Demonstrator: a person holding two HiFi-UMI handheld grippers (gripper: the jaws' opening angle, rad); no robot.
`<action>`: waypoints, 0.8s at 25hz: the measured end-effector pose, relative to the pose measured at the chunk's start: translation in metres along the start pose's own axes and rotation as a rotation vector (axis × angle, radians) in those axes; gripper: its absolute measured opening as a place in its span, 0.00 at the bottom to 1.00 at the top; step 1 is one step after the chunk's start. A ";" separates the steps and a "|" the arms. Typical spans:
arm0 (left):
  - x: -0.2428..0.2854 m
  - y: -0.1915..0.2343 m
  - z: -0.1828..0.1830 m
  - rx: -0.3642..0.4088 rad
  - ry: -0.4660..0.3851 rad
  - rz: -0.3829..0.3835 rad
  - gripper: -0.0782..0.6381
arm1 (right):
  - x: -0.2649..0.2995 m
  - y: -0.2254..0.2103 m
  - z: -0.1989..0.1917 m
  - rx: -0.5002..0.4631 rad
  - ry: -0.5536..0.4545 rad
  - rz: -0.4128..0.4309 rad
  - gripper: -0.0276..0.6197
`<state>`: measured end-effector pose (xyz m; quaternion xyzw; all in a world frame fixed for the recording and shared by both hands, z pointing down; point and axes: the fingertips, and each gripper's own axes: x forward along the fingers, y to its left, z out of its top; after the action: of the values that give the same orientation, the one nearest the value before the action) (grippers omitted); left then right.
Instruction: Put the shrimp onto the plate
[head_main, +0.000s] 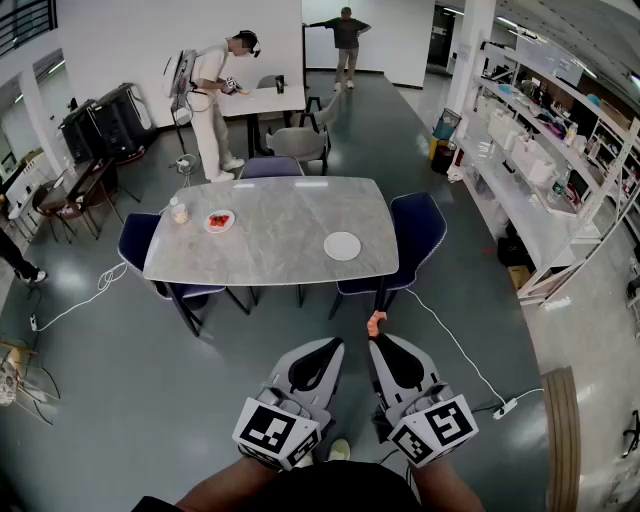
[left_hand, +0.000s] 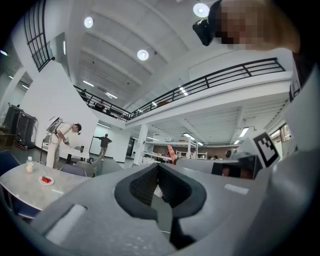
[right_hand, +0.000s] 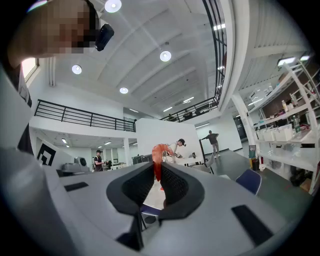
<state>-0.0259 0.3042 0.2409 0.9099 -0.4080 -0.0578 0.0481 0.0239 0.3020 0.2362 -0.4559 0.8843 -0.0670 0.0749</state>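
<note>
An orange shrimp (head_main: 376, 323) sticks up from the tips of my right gripper (head_main: 375, 337), which is shut on it; the same shrimp (right_hand: 158, 156) shows in the right gripper view, pinched between the dark pads. My left gripper (head_main: 335, 346) is beside it, shut with nothing in it, its jaws meeting at the tips (left_hand: 158, 167). Both are held low over the floor, short of the marble table (head_main: 270, 262). An empty white plate (head_main: 342, 246) lies on the table's near right. A small plate of red shrimps (head_main: 219, 221) sits at the table's left.
A small bottle (head_main: 179, 210) stands by the shrimp plate. Blue chairs (head_main: 415, 228) ring the table. White shelving (head_main: 540, 190) lines the right side. A cable and power strip (head_main: 505, 407) lie on the floor at the right. Two people (head_main: 212, 100) stand at the back.
</note>
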 end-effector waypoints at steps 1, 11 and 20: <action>-0.001 -0.001 0.000 0.001 -0.001 -0.001 0.12 | -0.001 0.001 0.000 -0.001 0.000 0.000 0.11; 0.004 -0.008 -0.008 0.002 0.010 0.001 0.12 | -0.008 -0.004 -0.002 0.004 -0.007 0.009 0.11; 0.014 -0.012 -0.014 0.019 0.019 0.015 0.12 | -0.014 -0.015 -0.002 0.015 -0.019 0.007 0.11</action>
<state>-0.0060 0.3023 0.2519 0.9077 -0.4150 -0.0449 0.0437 0.0441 0.3051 0.2419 -0.4528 0.8847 -0.0692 0.0869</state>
